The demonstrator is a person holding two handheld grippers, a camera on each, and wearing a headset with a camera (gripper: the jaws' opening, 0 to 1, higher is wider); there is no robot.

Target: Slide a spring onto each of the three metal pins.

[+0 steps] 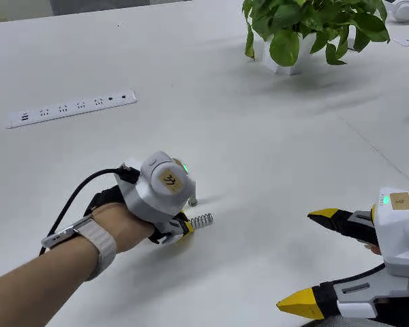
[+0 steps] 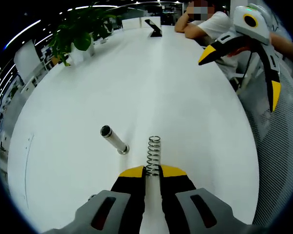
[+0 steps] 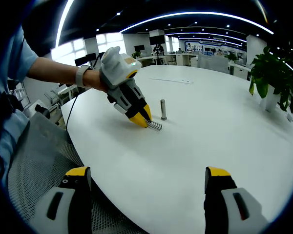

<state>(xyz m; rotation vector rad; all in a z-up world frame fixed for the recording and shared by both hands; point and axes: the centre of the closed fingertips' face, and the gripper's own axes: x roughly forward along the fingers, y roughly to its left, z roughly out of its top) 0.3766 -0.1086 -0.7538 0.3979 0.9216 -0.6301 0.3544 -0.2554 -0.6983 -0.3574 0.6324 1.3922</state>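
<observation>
Left gripper view is showing the left tongs (image 2: 153, 171) clamping a spring (image 2: 153, 151) just beside a metal pin (image 2: 113, 139) standing on the tabletop (image 2: 185, 97). The right tongs (image 3: 147, 171) are hanging wide apart.

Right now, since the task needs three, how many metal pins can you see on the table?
1. A single metal pin stands upright on the table, beside the spring held by the left gripper. More could lie outside these views.
</observation>
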